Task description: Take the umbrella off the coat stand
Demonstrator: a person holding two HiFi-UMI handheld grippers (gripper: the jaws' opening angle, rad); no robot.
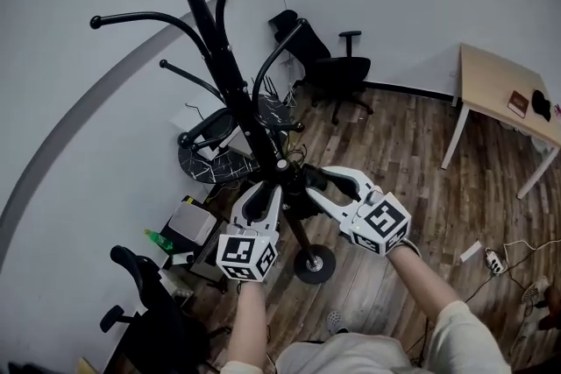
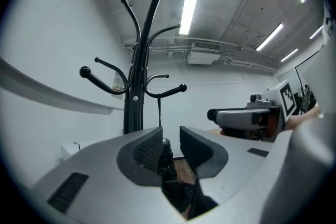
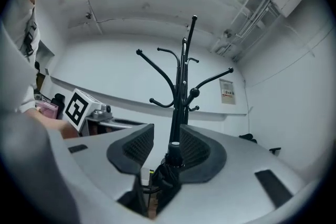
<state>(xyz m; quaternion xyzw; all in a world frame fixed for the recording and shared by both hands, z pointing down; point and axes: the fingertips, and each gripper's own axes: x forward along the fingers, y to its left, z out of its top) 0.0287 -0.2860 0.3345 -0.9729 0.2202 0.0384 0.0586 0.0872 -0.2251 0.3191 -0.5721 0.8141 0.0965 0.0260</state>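
Note:
A black coat stand with curved hooks rises against the white wall; its pole also shows in the left gripper view and in the right gripper view. A folded black umbrella hangs low beside the pole by a thin strap. My left gripper and right gripper flank it from two sides. In the left gripper view the umbrella lies near the left pad, with a gap to the other. In the right gripper view its capped end sits against the right pad, with a gap on the left. Both grippers are open.
The stand's round base is on the wood floor just before me. A round marble side table and clutter sit behind the pole. Black office chairs and a wooden table stand around. A power strip lies at right.

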